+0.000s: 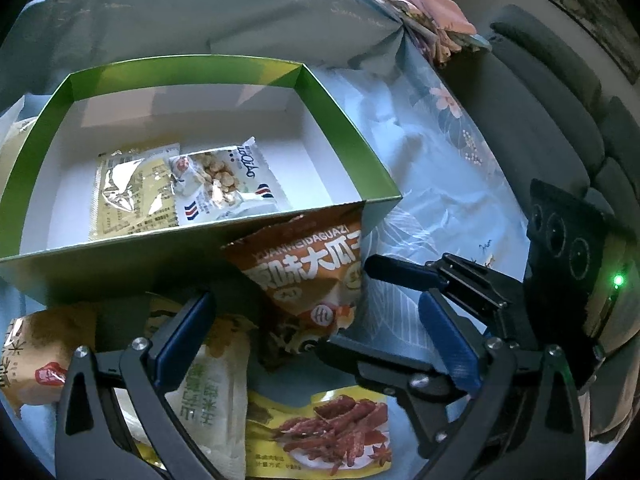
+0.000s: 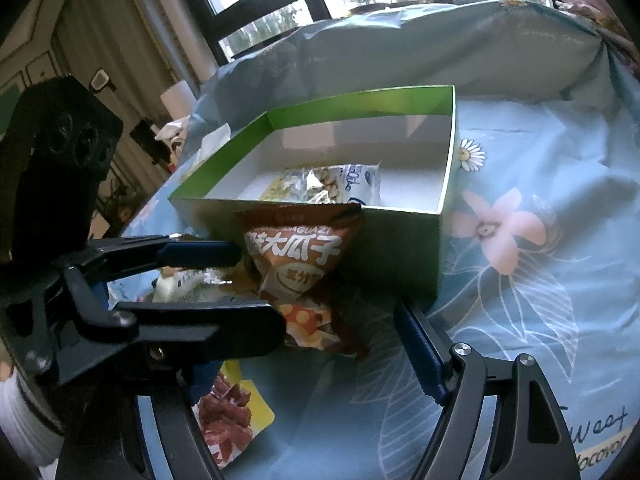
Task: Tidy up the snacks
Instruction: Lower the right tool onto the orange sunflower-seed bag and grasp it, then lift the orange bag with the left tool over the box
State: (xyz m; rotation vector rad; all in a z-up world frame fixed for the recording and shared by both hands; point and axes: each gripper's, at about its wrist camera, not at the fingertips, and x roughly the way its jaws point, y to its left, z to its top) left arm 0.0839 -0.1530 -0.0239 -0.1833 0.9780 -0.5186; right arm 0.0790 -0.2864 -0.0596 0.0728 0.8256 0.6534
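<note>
Floral blue cloth spreads under everything, and we take the green box (image 1: 48,184) as our landmark. Leaning on its near wall stands the orange seed packet (image 1: 308,268), long axis upright, straight ahead between our left gripper (image 1: 316,332) fingers, jaws wide, gripping nothing. Our right gripper (image 2: 340,344) gapes empty alongside, equally near.

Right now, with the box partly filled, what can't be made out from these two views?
- Left wrist view: the pale green-lettered packet is partly covered by the left gripper's finger.
- Right wrist view: the two packets in the green box are half hidden by its front wall.
- Right wrist view: the left gripper covers the orange packet's lower left.
</note>
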